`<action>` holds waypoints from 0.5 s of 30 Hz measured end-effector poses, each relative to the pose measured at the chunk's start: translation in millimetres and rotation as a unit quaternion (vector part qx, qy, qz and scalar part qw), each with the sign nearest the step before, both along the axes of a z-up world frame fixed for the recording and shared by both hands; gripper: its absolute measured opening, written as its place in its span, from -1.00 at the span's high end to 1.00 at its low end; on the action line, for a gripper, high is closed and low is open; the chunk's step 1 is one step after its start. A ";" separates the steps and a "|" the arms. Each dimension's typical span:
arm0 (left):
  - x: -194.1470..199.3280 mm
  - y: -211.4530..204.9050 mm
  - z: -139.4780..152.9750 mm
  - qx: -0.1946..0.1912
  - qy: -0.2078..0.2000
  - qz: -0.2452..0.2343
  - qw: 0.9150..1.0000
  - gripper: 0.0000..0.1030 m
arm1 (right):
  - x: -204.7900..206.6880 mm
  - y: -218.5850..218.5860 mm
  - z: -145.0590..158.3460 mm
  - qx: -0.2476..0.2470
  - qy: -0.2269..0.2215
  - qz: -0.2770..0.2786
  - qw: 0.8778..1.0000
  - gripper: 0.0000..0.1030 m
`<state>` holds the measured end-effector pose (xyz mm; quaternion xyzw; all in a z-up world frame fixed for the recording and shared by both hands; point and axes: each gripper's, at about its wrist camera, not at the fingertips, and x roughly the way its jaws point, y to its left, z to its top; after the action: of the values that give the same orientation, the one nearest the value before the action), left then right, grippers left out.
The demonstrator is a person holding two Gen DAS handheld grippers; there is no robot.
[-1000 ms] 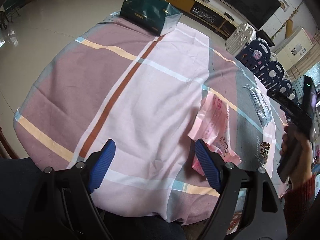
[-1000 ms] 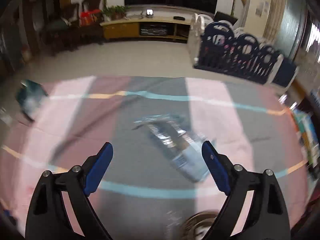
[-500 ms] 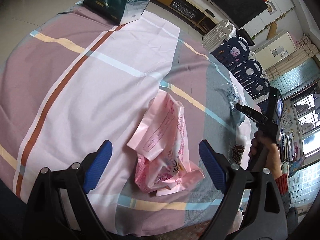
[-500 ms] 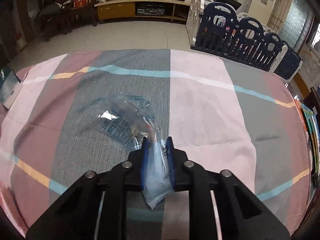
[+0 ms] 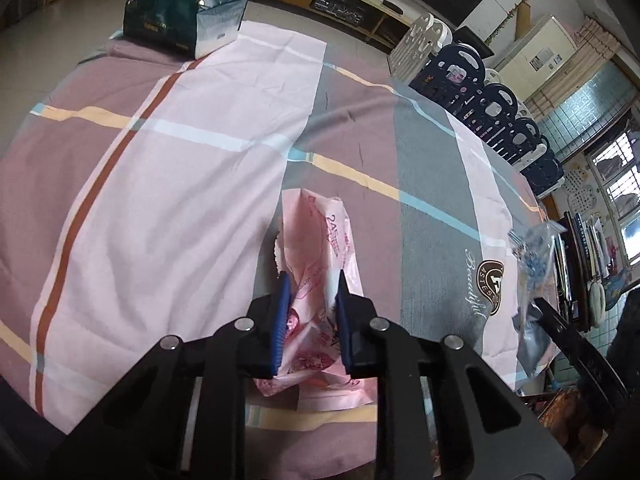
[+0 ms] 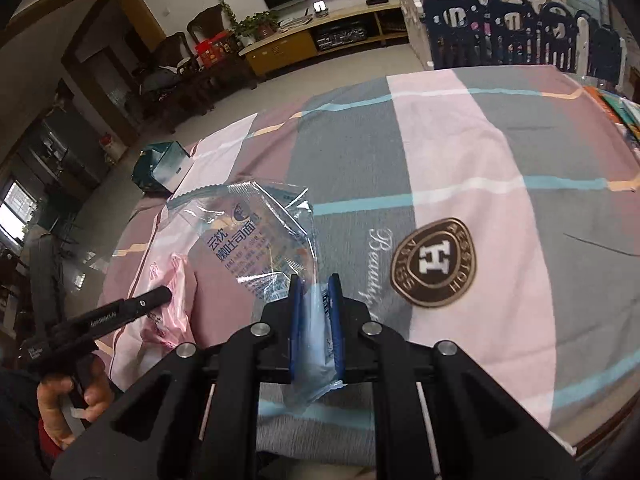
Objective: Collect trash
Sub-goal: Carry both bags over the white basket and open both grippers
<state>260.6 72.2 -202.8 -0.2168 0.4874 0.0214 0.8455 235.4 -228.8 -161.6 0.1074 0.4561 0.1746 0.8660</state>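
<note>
I am pinching the pink bag (image 5: 316, 256) by its near end with the left tongs (image 5: 310, 312), so it is peeling off the surface (image 5: 160, 184). The right tongs (image 6: 314, 316) are clamping the clear wrapper (image 6: 256, 236), printed in Chinese, above the cloth's "Beautiful" and "H" badge (image 6: 434, 262).

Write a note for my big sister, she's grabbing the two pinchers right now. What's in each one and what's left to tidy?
Left gripper: shut on the pink bag, which is still lying on the tablecloth.
Right gripper: shut on the clear wrapper, raised off the cloth.
Done: both pieces of trash are gripped.
Left: lift the pink bag and drop both somewhere for trash; no bin is in view. The green box at the far edge is untouched.
</note>
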 end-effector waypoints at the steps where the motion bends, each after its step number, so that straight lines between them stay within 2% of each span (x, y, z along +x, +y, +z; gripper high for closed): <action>1: -5.2 -3.0 8.4 0.016 -0.007 0.000 1.000 0.58 | -11.1 -3.3 3.3 -0.003 -0.005 -0.010 1.000 0.73; 5: -32.7 -16.8 48.6 0.062 -0.047 -0.014 0.997 0.58 | -58.1 -21.9 23.1 -0.014 -0.023 -0.057 0.998 0.73; 8: -57.8 -36.7 80.8 0.076 -0.081 -0.040 0.993 0.58 | -90.3 -40.9 34.7 -0.017 -0.026 -0.089 0.996 0.73; 12: -96.4 -73.4 116.5 0.078 -0.127 -0.101 0.984 0.58 | -134.6 -65.1 45.2 -0.028 -0.031 -0.123 0.992 0.73; 15: -121.6 -110.4 128.8 0.074 -0.145 -0.161 0.973 0.58 | -159.2 -81.2 43.7 -0.042 -0.021 -0.151 0.987 0.73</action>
<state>138.9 -38.2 -74.0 -0.0734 0.3849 -0.1107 0.9133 76.2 -310.0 -118.0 0.1347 0.4232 0.0248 0.8956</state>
